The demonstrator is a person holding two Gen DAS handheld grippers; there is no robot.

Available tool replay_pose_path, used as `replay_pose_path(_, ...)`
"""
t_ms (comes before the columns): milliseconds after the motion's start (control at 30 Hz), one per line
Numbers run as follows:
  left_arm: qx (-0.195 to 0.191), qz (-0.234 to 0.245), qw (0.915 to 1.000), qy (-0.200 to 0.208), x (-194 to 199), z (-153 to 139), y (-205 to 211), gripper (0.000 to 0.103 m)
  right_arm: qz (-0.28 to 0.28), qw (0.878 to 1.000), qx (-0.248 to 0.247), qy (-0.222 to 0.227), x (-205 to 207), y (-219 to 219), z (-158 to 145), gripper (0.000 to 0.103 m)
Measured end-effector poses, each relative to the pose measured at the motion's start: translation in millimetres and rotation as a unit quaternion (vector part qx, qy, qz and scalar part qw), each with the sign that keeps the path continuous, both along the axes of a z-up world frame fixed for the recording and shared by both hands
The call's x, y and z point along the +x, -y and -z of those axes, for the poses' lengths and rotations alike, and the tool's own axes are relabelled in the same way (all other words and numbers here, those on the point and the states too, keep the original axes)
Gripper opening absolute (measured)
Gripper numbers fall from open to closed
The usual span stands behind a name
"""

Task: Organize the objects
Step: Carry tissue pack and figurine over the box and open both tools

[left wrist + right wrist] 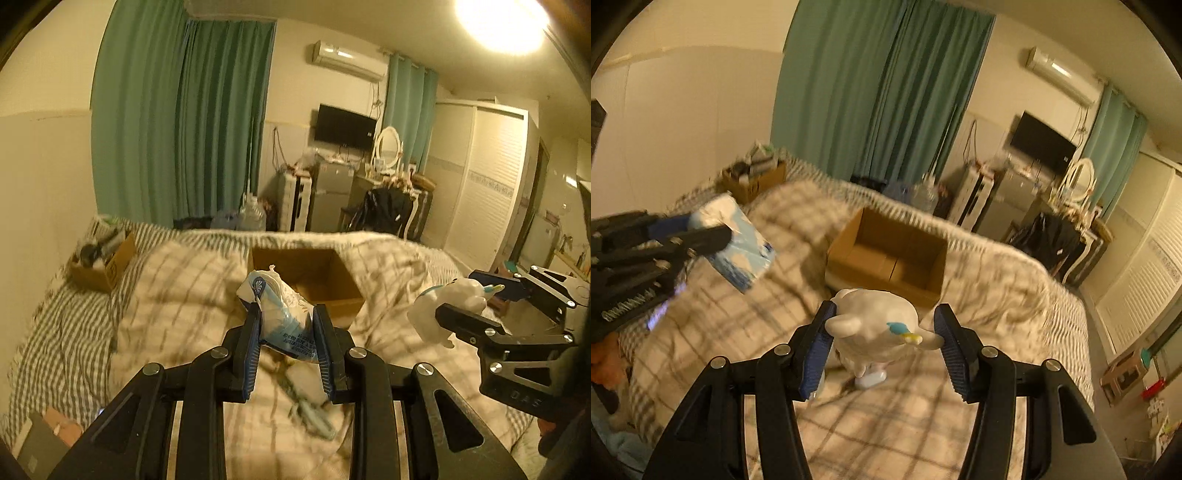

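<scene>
My left gripper [286, 334] is shut on a blue-and-white tissue pack [277, 306] and holds it above the bed, just in front of an open cardboard box [325, 291]. In the right wrist view the left gripper [713, 227] and the tissue pack [742, 251] show at the left. My right gripper [886, 334] is shut on a white toy figure [875, 332] with blue and yellow marks, held above the bed near the box [886, 254]. The left wrist view shows the right gripper [476, 299] with the toy figure [443, 306] at the right.
The bed has a checked blanket [177, 295]. A second cardboard box [103, 262] full of items sits at the bed's far left corner. A blue-green object [314, 417] lies on the blanket below my left gripper. Curtains, a fridge and a wardrobe stand beyond the bed.
</scene>
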State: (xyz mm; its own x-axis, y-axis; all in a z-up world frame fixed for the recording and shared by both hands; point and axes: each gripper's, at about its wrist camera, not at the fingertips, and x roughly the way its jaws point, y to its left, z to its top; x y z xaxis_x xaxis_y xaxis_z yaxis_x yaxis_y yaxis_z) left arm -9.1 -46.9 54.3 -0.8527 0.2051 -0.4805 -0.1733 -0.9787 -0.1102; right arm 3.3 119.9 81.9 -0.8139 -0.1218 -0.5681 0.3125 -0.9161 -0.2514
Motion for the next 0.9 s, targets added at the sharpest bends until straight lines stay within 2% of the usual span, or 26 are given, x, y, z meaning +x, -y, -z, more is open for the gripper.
replay_pose_path(200,-0.006,-0.002,0.9999,-0.014,-43,-19,-16,0.027,0.007,1.000,-0.019,-0.020,-37,-2,-38,0.054)
replay_pose_path(367,-0.013,-0.002,0.9999,0.001,-96,-6,-27,0.027,0.007,1.000,-0.024,0.004,-95,2,-35,0.054)
replay_pose_path(500,-0.007,0.001,0.9996,0.027,-143,18,-32,0.027,0.020,0.999,-0.015,0.038,-150,5,-9,0.054)
replay_pose_path(667,-0.026,0.013,0.9976,0.063,-196,59,-37,0.027,0.031,0.995,-0.029,0.095,-216,4,38,0.054)
replay_pose_path(800,-0.031,0.017,0.9948,0.095,-234,93,-36,0.027,0.030,0.991,-0.032,0.125,-245,-5,73,0.054)
replay_pose_path(900,-0.040,0.019,0.9945,0.095,-250,111,-36,0.027,0.030,0.988,-0.037,0.144,-271,-11,97,0.054)
